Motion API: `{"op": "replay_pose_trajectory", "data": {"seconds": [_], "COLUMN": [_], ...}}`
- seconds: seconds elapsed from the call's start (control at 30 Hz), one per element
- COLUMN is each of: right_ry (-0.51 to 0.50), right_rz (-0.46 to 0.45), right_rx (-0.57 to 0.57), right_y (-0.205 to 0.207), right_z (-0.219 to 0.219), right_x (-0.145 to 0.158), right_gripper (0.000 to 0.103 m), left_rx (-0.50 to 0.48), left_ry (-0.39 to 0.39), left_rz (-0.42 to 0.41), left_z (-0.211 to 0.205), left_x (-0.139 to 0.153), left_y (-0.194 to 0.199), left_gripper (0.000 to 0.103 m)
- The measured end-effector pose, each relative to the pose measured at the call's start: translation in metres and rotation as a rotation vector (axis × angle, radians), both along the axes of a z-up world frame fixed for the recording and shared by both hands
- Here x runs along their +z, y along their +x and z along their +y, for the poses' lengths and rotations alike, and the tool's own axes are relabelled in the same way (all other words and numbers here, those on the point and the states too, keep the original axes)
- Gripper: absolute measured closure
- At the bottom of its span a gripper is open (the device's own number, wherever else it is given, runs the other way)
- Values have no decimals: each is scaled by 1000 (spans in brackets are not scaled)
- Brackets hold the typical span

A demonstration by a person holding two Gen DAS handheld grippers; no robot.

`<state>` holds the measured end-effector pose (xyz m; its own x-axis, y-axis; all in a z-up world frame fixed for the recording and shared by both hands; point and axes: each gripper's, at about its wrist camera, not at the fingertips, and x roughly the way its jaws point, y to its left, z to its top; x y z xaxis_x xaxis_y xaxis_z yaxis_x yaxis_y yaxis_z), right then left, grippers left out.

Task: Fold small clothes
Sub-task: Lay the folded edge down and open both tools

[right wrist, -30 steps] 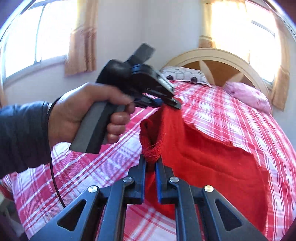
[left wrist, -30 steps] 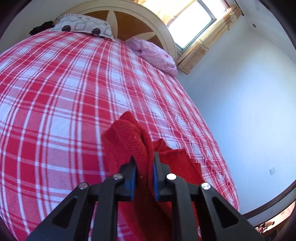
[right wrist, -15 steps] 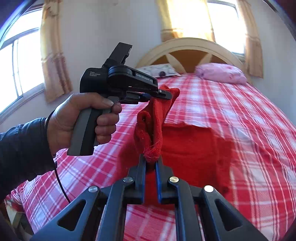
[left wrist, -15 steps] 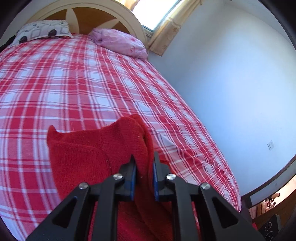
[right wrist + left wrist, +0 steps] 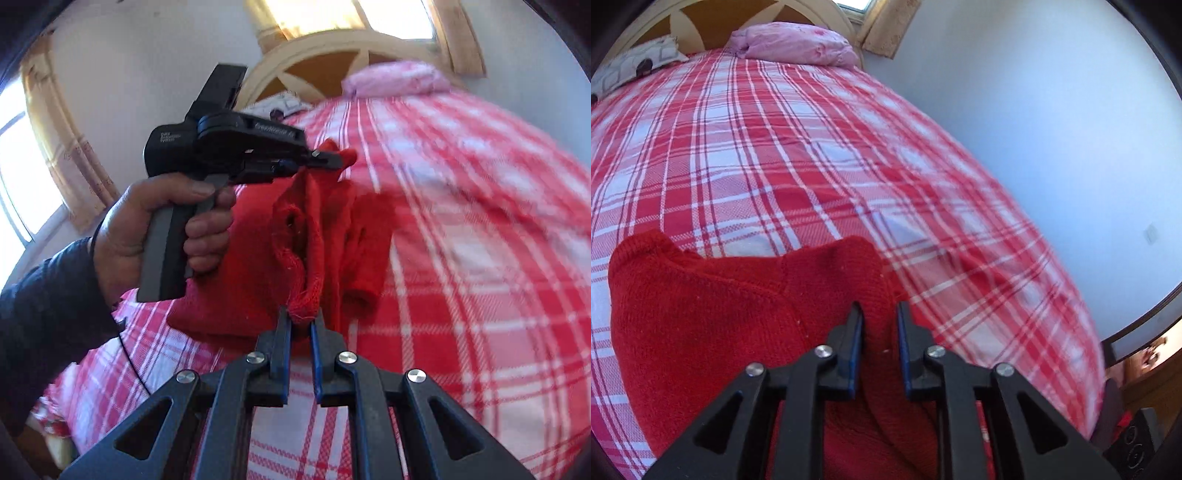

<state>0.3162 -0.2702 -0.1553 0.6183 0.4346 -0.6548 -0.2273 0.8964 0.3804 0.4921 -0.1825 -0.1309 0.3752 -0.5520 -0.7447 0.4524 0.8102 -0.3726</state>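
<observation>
Red knit garment (image 5: pixel 325 236) hangs over the bed (image 5: pixel 775 147), left gripper (image 5: pixel 879 317) and right gripper (image 5: pixel 301 321) each clamped on an edge; we should lower it evenly, keeping tension.

A plain bright red knitted garment (image 5: pixel 713 317) lay on a bedspread (image 5: pixel 768 155) checked in red, pink and white plaid. At the upper left of the left wrist view sat a white pillow (image 5: pixel 631 70) with grey and dark ring shapes, beside a pale pink pillow (image 5: pixel 798 44) and a cream and brown headboard (image 5: pixel 314 66). The grippers were black with blue pads (image 5: pixel 282 354), the sleeve (image 5: pixel 40 325) dark, the curtains (image 5: pixel 70 155) tan.
</observation>
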Motion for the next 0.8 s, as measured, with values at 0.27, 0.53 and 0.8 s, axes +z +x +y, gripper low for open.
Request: {"op": "replay_pose_trajectory", "data": {"seconds": [0.27,0.53,0.8], "right_ry": [45,-51,-168], "right_rz": [55,-51,-154], "right_rx": [-54,-173,-124], "right_y": [-7,-6,38], "right_z": [-23,-38,10], "right_x": [-22,16,47], "right_gripper": [94,69,32], "left_rx": [-19,68,128], "left_ry": [-22,202,171], "left_rz": [-174,-366,-272], "left_z": [-3,56,99], "left_x": [45,40,-1], "left_y": [-32,-90,-123], "left_gripper": [37,2,2]}}
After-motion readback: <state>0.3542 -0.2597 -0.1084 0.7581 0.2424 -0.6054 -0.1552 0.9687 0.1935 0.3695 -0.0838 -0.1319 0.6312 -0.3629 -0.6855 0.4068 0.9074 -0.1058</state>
